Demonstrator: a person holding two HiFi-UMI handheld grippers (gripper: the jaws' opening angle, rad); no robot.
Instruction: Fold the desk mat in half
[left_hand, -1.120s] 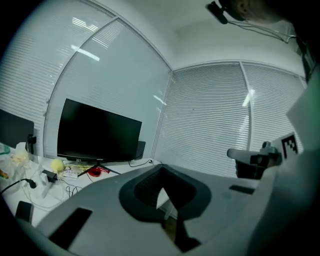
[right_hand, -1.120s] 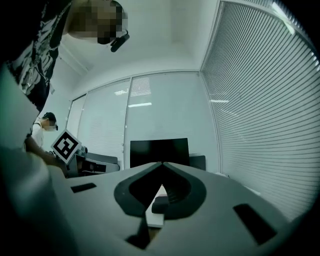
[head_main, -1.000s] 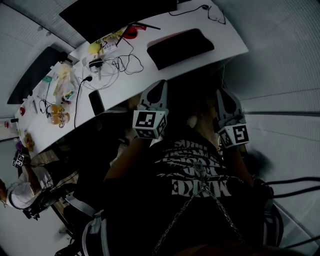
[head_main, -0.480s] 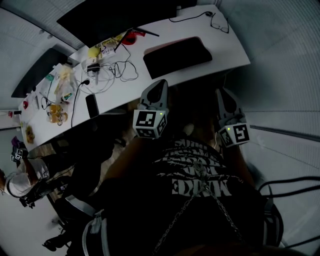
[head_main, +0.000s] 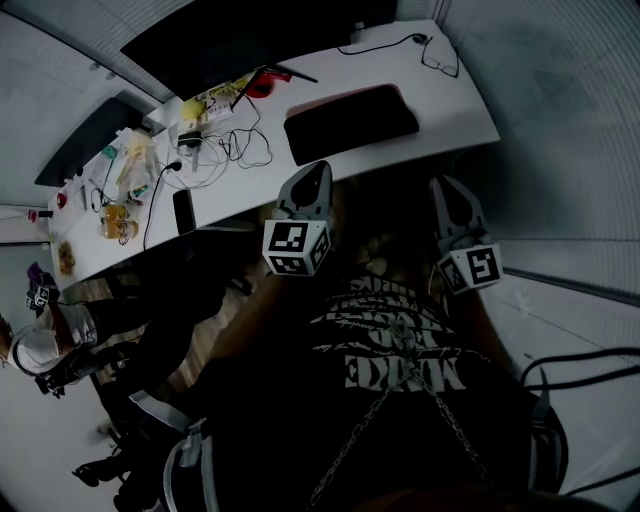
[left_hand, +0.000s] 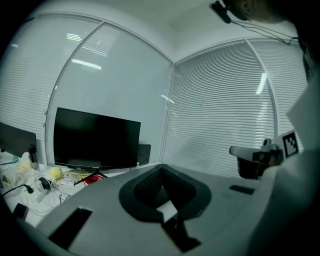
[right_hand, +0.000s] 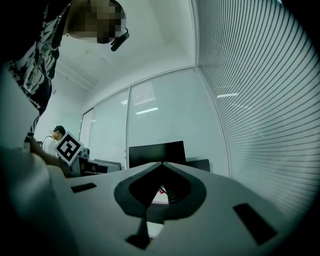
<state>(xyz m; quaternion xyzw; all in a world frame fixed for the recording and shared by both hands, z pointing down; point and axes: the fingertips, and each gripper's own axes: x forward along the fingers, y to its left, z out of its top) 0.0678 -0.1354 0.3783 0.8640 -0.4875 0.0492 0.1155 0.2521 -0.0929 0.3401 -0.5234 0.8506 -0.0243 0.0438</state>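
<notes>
Both the left gripper (head_main: 316, 172) and the right gripper (head_main: 445, 188) had their jaws pressed together on nothing, held just short of the white desk (head_main: 450, 95). Beyond them, the dark desk mat (head_main: 350, 122) lay near the desk's front edge, with tangled cables (head_main: 235, 140) to its left and a monitor (head_main: 250, 30) behind.

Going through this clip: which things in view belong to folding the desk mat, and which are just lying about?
For the job:
- desk mat, dark, on the white desk
- left gripper and right gripper, both shut and empty, not touching the mat

Lying about:
- monitor
- phone
- tangle of cables
- glasses
</notes>
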